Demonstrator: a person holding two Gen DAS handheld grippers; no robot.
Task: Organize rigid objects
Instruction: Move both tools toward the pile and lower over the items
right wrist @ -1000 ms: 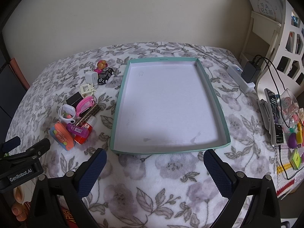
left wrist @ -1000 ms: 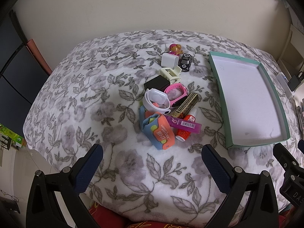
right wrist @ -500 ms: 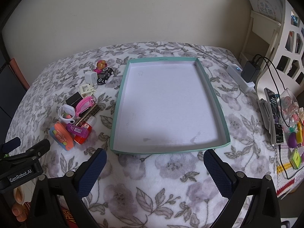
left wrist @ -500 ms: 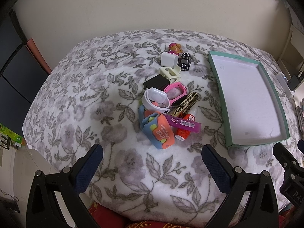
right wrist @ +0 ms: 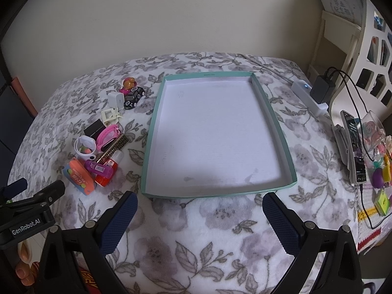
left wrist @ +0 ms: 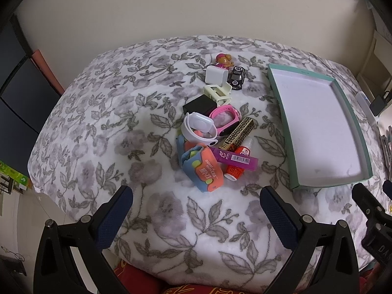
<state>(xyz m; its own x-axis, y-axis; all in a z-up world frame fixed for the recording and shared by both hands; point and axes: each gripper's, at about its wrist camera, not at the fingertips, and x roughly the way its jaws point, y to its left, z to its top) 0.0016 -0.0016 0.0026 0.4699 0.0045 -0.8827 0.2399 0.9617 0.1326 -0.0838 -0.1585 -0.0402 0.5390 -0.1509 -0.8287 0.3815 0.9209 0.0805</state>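
A pile of small rigid objects lies on the flowered blanket. It holds an orange and blue case (left wrist: 205, 170) (right wrist: 79, 177), a purple tube (left wrist: 236, 159), a red bottle (left wrist: 238, 164), a gold patterned box (left wrist: 241, 133), a white watch (left wrist: 199, 128), a pink watch (left wrist: 224, 117), a black box (left wrist: 199, 105), a white charger (left wrist: 213, 74) and a black toy car (left wrist: 236, 77) (right wrist: 133, 96). A shallow teal tray (left wrist: 284, 117) (right wrist: 276, 122) with a white floor sits to the right of the pile. My left gripper (left wrist: 196, 207) hangs open before the pile. My right gripper (right wrist: 199, 210) hangs open before the tray's near rim.
A white power strip (right wrist: 310, 95) with a black plug, a phone (right wrist: 354, 144) and bright small items crowd the blanket's right edge beside a white shelf (right wrist: 367, 56). Dark furniture (left wrist: 17, 93) stands left of the blanket. The blanket drops off at the near edge.
Both views have shifted very slightly; the objects and the tray lie where they were. Both grippers stay open.
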